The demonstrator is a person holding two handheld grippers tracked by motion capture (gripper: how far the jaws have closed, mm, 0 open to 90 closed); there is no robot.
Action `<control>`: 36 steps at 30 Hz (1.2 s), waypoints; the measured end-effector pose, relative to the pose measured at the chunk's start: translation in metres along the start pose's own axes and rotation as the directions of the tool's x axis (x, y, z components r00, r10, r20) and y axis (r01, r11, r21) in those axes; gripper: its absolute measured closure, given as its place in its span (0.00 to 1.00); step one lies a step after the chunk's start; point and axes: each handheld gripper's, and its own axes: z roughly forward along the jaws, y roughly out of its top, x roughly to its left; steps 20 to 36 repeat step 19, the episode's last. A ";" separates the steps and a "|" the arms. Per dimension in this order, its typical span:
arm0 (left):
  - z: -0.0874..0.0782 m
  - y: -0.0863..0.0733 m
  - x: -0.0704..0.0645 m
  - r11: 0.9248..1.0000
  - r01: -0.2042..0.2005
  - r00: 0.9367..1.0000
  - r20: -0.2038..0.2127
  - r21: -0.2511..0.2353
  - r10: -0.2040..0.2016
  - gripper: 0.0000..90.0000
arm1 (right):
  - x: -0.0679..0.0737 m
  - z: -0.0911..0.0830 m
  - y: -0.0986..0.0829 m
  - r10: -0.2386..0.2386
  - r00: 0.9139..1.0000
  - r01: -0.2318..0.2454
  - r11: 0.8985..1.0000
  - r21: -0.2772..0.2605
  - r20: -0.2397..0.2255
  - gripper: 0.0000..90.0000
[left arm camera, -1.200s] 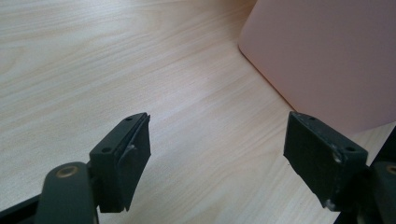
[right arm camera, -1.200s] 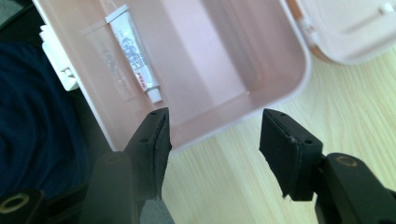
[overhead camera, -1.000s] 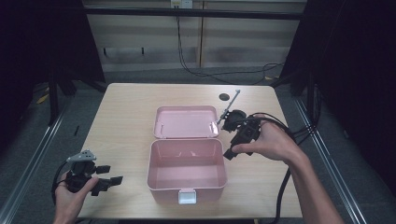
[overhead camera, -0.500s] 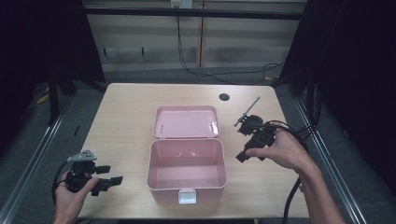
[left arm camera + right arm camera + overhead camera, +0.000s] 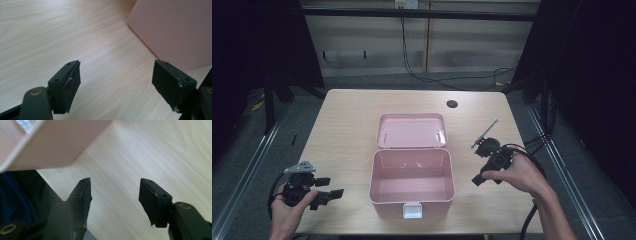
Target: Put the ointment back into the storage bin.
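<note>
On the light wooden table (image 5: 347,125) sits my pink box (image 5: 412,182), open, with its lid (image 5: 412,131) lying flat behind it. Dark room all around, a grey floor, and cables by the back wall. One small dark hole (image 5: 452,104) is in the table top near the far edge. Up close I see just a corner of the box, and it looks blurry. My left gripper (image 5: 326,192) is near the front left corner, jaws wide apart, holding nothing. My right gripper (image 5: 478,179) is just right of the box, jaws wide apart too, with nothing between them.
</note>
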 end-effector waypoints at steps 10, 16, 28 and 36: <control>0.001 0.000 0.000 1.000 -0.003 1.000 -0.005 0.003 0.003 0.25 | -0.014 0.031 -0.022 0.102 0.995 -0.102 0.995 -0.022 0.017 0.43; 0.001 0.000 0.000 1.000 0.002 1.000 -0.002 0.000 -0.002 0.25 | -0.023 0.045 -0.036 0.177 0.984 -0.175 0.981 -0.081 0.017 0.41; 0.001 0.000 0.000 1.000 -0.001 1.000 -0.005 0.004 0.001 0.25 | -0.026 0.051 -0.040 0.204 0.979 -0.201 0.976 -0.088 0.028 0.41; 0.001 0.000 0.000 1.000 -0.001 1.000 -0.005 0.004 0.001 0.25 | -0.026 0.051 -0.040 0.204 0.979 -0.201 0.976 -0.088 0.028 0.41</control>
